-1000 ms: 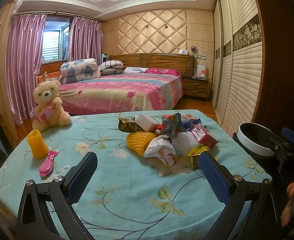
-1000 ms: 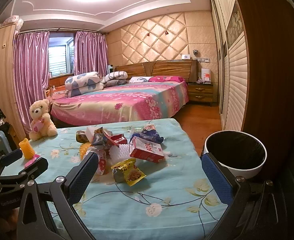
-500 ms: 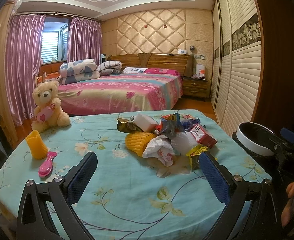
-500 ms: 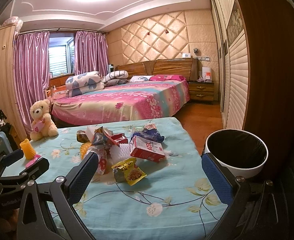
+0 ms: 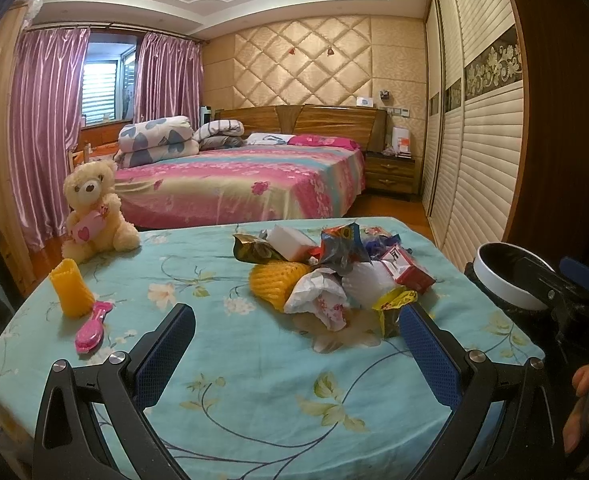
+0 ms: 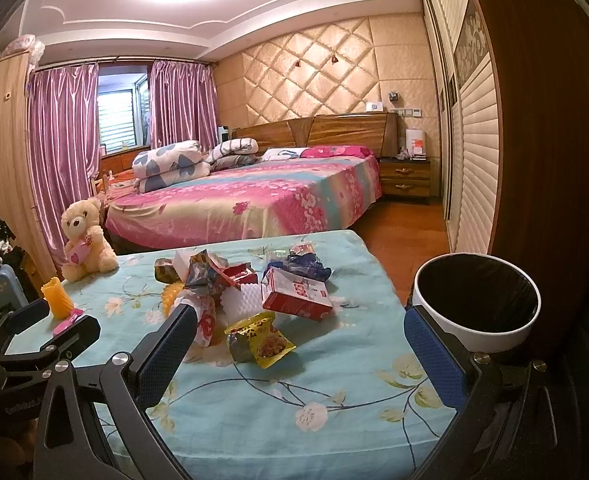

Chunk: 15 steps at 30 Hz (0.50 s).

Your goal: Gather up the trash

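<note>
Left wrist view: showed one table (image 5: 254, 380) under a turquoise flowered cloth, with one heap of trash (image 5: 334, 272) just past centre toward 1 o'clock. Counted in the heap: one yellow foam net (image 5: 272, 282), one crumpled white bag (image 5: 318, 296), one white foam block (image 5: 292, 238), one red carton (image 5: 406, 266), one yellow snack packet (image 5: 394, 304), plus several foil wrappers too tangled to count. Held the left tongs (image 5: 294, 360) spread wide above the near cloth, pinching nothing, with the heap beyond the tips. At 10 o'clock stood one teddy bear (image 5: 94, 212), one orange cup (image 5: 70, 288) upright, and one pink hairbrush (image 5: 90, 328) just beside it.

Right wrist view: showed the right tongs (image 6: 298, 356) likewise spread and holding nothing. Lay the red carton (image 6: 296, 294) tilted on the pile, long axis running from 10 o'clock to 4 o'clock. Lay the yellow snack packet (image 6: 260, 338) nearest the tongs, flat, long axis about 11 to 5 o'clock. Stood one white bin (image 6: 476, 306) with a dark liner off the table edge at 3 o'clock, mouth upward. Caught the left tongs (image 6: 54, 320) at 9 o'clock.
</note>
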Tool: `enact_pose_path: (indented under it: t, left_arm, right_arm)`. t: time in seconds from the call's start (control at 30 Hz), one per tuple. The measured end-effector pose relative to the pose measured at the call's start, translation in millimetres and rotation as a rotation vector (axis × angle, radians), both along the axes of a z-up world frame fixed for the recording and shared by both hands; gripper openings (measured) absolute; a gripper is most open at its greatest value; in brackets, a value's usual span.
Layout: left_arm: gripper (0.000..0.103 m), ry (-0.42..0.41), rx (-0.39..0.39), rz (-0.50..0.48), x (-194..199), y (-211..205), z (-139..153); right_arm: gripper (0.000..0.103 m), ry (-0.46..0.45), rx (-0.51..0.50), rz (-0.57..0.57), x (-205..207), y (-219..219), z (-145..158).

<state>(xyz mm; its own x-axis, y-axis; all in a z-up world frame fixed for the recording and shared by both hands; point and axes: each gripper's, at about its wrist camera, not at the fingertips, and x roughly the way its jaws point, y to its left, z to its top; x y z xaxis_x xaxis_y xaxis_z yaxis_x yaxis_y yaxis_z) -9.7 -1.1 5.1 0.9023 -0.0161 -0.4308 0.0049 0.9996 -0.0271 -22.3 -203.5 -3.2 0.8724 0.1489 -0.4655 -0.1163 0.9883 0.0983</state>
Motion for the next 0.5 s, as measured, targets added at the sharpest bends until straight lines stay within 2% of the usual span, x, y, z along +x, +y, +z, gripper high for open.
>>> enact_pose_path:
  t: [0.5]
  left_arm:
    - [0.101, 0.069, -0.007, 0.014, 28.6, 9.4, -19.2]
  right_arm:
    - [0.103, 0.112, 0.089, 0.060, 20.6, -9.3, -25.1]
